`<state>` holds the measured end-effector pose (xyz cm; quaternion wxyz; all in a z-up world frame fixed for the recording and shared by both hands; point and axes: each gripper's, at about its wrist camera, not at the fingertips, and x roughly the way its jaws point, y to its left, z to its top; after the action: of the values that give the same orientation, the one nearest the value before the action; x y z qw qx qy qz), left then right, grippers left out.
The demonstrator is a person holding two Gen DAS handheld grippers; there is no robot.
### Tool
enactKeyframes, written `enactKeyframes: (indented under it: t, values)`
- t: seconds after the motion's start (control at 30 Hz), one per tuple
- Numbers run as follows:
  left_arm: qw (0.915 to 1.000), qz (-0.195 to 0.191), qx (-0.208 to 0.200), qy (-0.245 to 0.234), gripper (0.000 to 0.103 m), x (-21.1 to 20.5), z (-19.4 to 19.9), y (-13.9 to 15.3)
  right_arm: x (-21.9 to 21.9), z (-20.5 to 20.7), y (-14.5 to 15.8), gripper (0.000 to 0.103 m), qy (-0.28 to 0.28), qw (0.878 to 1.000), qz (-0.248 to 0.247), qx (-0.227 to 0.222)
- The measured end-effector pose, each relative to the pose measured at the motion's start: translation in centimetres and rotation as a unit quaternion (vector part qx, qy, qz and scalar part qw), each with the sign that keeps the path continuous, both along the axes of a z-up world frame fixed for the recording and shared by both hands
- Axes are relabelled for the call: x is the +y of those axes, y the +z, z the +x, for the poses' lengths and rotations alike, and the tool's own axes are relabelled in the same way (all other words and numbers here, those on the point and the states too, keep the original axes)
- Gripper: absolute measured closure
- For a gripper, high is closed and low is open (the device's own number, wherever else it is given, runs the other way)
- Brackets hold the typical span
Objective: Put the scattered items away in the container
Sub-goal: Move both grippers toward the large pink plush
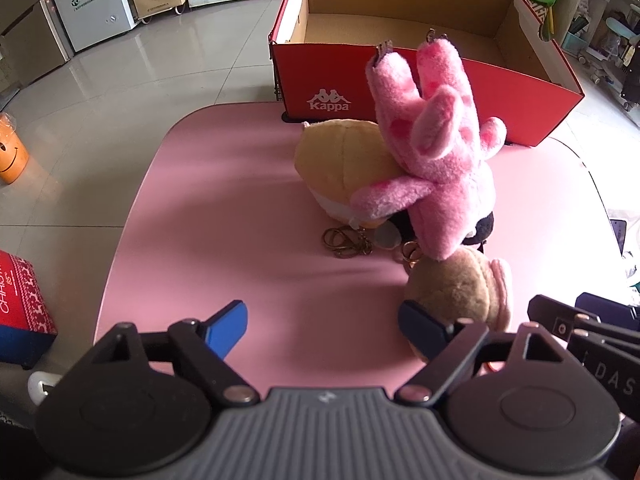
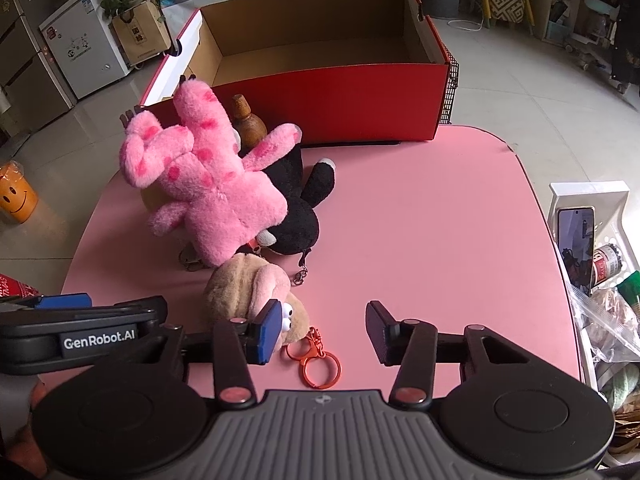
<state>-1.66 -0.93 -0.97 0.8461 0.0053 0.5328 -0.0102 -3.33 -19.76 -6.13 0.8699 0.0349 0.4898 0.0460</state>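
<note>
Currently pre-grasp step: red box (image 2: 360,100) at far bench (image 2: 420,220) edge, empty. Plush pile left of centre: pink plush (image 1: 432,152) atop yellow plush (image 1: 340,160) and black plush (image 2: 296,216); tan plush (image 2: 248,292) nearest. Left gripper (image 1: 320,328) jaws spread, nothing between; right gripper (image 2: 324,332) jaws spread, orange keyring (image 2: 316,360) below gap, left pad beside tan plush. Next move likely: centre jaws on tan plush, pinch, lift, carry to box.

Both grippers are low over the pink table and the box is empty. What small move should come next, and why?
Probably shift the right gripper a little to its left, to centre it on the tan plush. Its jaws stand open with nothing between them; only the left pad overlaps the toy's eyes. That toy lies nearest, apart from the pile under the pink plush, and the red box holds nothing yet.
</note>
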Motion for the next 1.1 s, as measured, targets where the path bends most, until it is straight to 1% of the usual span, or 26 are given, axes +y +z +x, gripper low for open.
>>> enactKeyframes:
  t: [0.03,0.07,0.13,0.2,0.23,0.3,0.37,0.47,0.5,0.63,0.67,0.7,0.73,0.77,0.8,0.87,0.93,1.0,1.1]
  values:
    - [1.0000,0.000,0.001,-0.001,0.025,-0.01,0.01,-0.05,0.02,-0.01,0.00,0.057,0.000,1.000,0.000,0.000]
    - [1.0000,0.001,0.002,-0.002,0.029,-0.02,0.01,-0.09,0.04,-0.02,-0.02,0.057,0.001,1.000,-0.001,0.000]
    - [1.0000,0.000,0.005,-0.004,0.032,-0.04,0.02,-0.20,0.07,-0.02,-0.05,0.058,0.001,1.000,-0.003,0.000]
    - [1.0000,-0.001,0.006,-0.006,0.040,-0.09,0.00,-0.24,0.08,-0.03,-0.06,0.058,0.002,1.000,-0.002,0.000]
    - [1.0000,0.000,0.005,-0.008,0.042,-0.12,-0.01,-0.26,0.09,-0.04,-0.07,0.059,0.002,1.000,-0.002,0.001]
    - [0.9999,0.001,0.005,-0.011,0.052,-0.19,-0.02,-0.30,0.11,-0.05,-0.08,0.059,0.003,1.000,-0.003,0.001]
    - [0.9999,-0.003,0.005,-0.011,0.056,-0.10,-0.04,-0.37,0.12,-0.04,-0.11,0.059,0.003,1.000,-0.003,0.001]
    - [0.9999,-0.007,0.004,-0.015,0.067,-0.09,-0.06,-0.42,0.12,-0.01,-0.13,0.059,0.002,1.000,-0.002,0.001]
    - [0.9998,-0.007,0.004,-0.016,0.070,-0.12,-0.06,-0.43,0.12,-0.01,-0.14,0.059,0.002,1.000,-0.002,0.002]
    - [0.9998,-0.006,0.004,-0.016,0.069,-0.19,-0.06,-0.40,0.24,0.01,-0.14,0.059,0.006,1.000,0.000,0.002]
    - [0.9998,-0.008,0.003,-0.015,0.064,-0.19,-0.09,-0.32,0.29,0.01,-0.15,0.059,0.007,1.000,0.000,0.002]
    - [0.9999,-0.009,0.001,-0.014,0.054,-0.19,-0.11,-0.24,0.31,0.00,-0.14,0.058,0.007,1.000,0.001,0.003]
    - [0.9999,-0.008,-0.003,-0.014,0.050,-0.18,-0.16,-0.13,0.31,0.01,-0.14,0.058,0.009,1.000,0.003,0.004]
    - [0.9999,-0.006,-0.006,-0.012,0.038,-0.14,-0.17,-0.02,0.31,0.01,-0.14,0.057,0.009,1.000,0.006,0.004]
    - [0.9999,-0.006,-0.009,-0.009,0.022,-0.10,-0.19,0.08,0.30,0.02,-0.15,0.056,0.009,1.000,0.008,0.005]
    - [0.9998,-0.009,-0.018,-0.005,0.008,0.01,-0.24,0.36,0.33,0.05,-0.22,0.050,0.007,1.000,0.004,0.008]
    - [0.9998,-0.007,-0.020,-0.005,0.006,0.00,-0.20,0.46,0.24,0.12,-0.31,0.049,0.001,1.000,-0.001,0.010]
    - [0.9998,-0.007,-0.018,-0.004,0.000,0.00,-0.11,0.39,0.09,0.21,-0.42,0.048,-0.006,1.000,-0.004,0.012]
    - [0.9998,-0.007,-0.020,-0.003,0.000,-0.02,-0.10,0.37,-0.17,0.22,-0.47,0.044,-0.013,1.000,-0.003,0.012]
